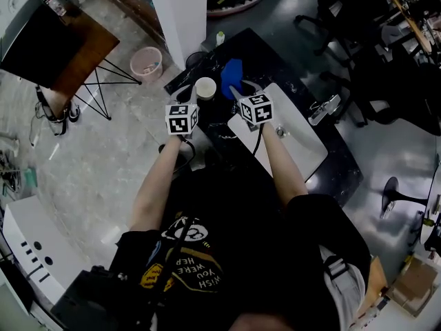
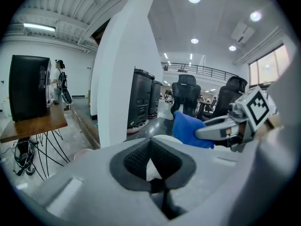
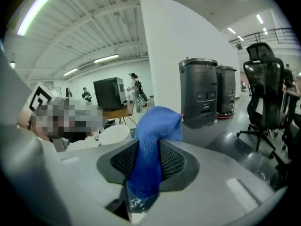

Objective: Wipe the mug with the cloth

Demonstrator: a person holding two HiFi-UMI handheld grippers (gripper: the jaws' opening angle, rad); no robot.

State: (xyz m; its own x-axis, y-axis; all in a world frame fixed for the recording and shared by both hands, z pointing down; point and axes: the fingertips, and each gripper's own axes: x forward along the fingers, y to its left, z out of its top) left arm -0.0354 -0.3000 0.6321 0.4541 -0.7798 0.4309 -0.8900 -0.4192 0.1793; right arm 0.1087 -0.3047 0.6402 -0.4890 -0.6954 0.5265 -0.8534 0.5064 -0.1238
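In the head view a white mug (image 1: 205, 87) is held over the dark counter's far end. My left gripper (image 1: 192, 96) reaches it from the near left. In the left gripper view the pads (image 2: 136, 160) are shut on a white part of the mug (image 2: 151, 167), whose rim shows just beyond. A blue cloth (image 1: 231, 73) sticks up from my right gripper (image 1: 239, 88), right of the mug. In the right gripper view the cloth (image 3: 149, 145) is pinched between the shut pads (image 3: 171, 160), and the mug (image 3: 114, 133) sits close at its left. Cloth and mug are apart.
A white pillar (image 1: 180, 12) stands just behind the counter (image 1: 337, 171). A white slab (image 1: 300, 143) lies on the counter under my right arm. A pink bin (image 1: 146, 62) and a wooden table (image 1: 79, 57) are at the left. Office chairs (image 1: 344, 19) stand at the right, black bins (image 3: 200, 98) beyond.
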